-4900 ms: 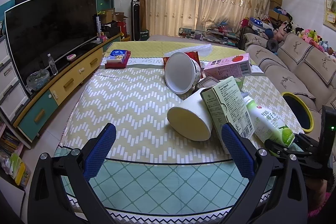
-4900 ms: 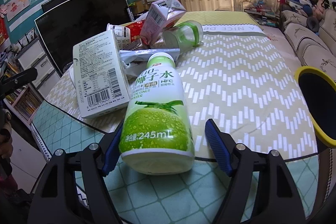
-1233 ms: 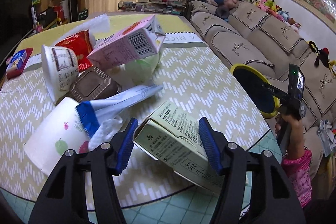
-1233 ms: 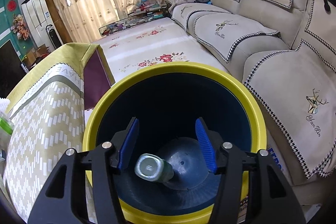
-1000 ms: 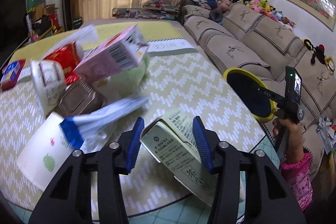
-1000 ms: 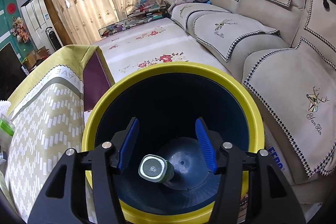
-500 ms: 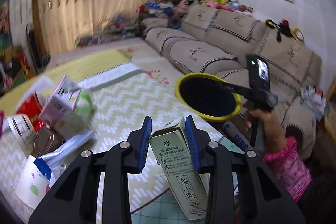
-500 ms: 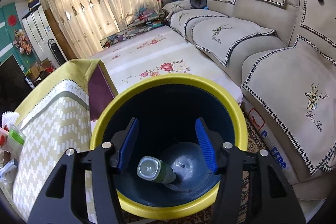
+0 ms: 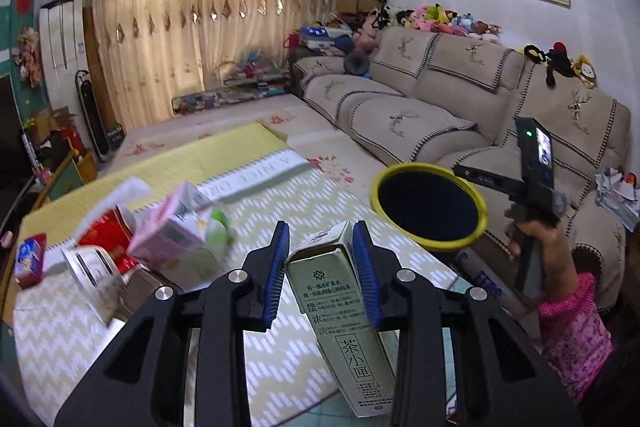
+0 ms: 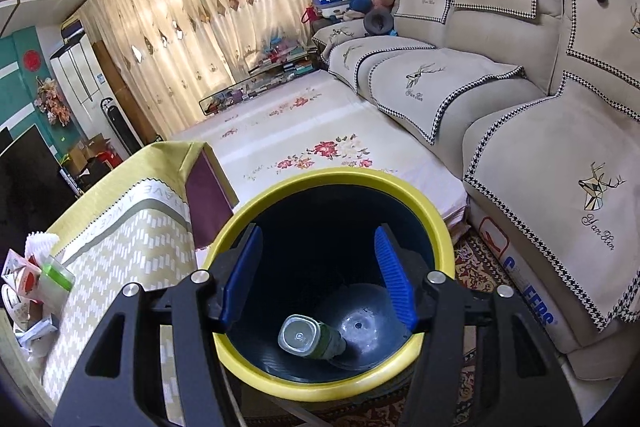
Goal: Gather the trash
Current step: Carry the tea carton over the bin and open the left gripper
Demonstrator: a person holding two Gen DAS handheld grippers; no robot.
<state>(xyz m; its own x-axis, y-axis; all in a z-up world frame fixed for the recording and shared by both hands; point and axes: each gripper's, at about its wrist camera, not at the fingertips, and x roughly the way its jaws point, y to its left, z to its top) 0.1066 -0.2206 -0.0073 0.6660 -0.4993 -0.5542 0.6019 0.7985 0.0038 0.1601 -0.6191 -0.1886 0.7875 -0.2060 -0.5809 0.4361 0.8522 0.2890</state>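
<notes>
My left gripper [image 9: 320, 231] is shut on a pale green tea carton [image 9: 340, 307], which hangs tilted between the blue pads above the table's near edge. Ahead and to the right stands the dark bin with a yellow rim [image 9: 436, 248]. A person's hand [image 9: 532, 231] holds my right gripper beside that bin. In the right wrist view, my right gripper [image 10: 318, 233] hovers over the bin [image 10: 332, 391], its jaws opening with nothing between them. A green-labelled bottle [image 10: 310, 341] lies on the bin's bottom.
Trash is piled on the zigzag tablecloth [image 9: 280, 219]: a pink carton [image 9: 172, 231], a red packet [image 9: 104, 235], a white cup [image 9: 92, 267] and a green-capped bottle [image 9: 218, 223]. A beige sofa [image 10: 540, 147] runs close behind the bin. The floor mat [image 10: 320, 131] lies between table and sofa.
The left gripper shut on the tea carton, lifted it off the table and swung right toward the bin. The right gripper rose above the bin; the bottle it held earlier lies inside.
</notes>
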